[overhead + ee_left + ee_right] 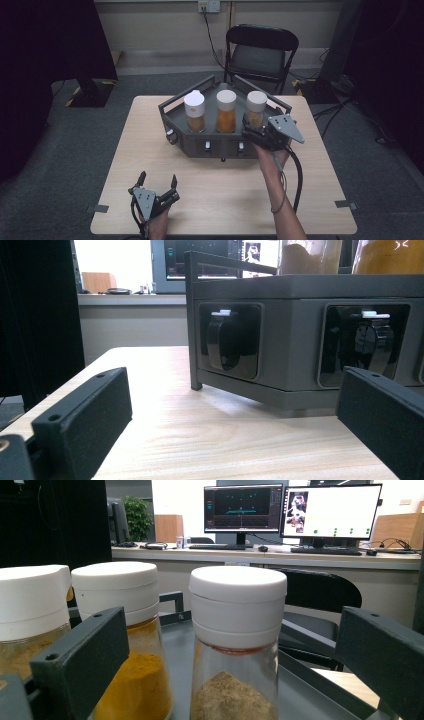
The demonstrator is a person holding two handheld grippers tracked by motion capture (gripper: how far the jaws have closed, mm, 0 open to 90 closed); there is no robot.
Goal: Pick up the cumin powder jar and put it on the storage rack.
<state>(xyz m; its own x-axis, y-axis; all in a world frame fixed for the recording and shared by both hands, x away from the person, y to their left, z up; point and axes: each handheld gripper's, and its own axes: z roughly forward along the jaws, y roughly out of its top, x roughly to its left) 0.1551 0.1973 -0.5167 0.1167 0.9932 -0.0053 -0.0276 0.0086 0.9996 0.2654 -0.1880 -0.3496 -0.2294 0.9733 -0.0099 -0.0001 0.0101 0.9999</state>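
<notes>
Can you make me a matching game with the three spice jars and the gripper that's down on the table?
Things:
1. left jar
2. middle jar
3. right jar
4. left gripper

Descriptions:
A. open, low over the table's near edge
B. bright orange powder
C. right gripper reaching for it
D. at the rack's left end, lid standing higher on one side

Pairs: 1-D, 2-B, 3-C, 4-A

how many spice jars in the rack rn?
3, standing in a row in the grey rack: left jar, middle jar, right jar, just ahead of the right tool. None appear hidden.
</notes>
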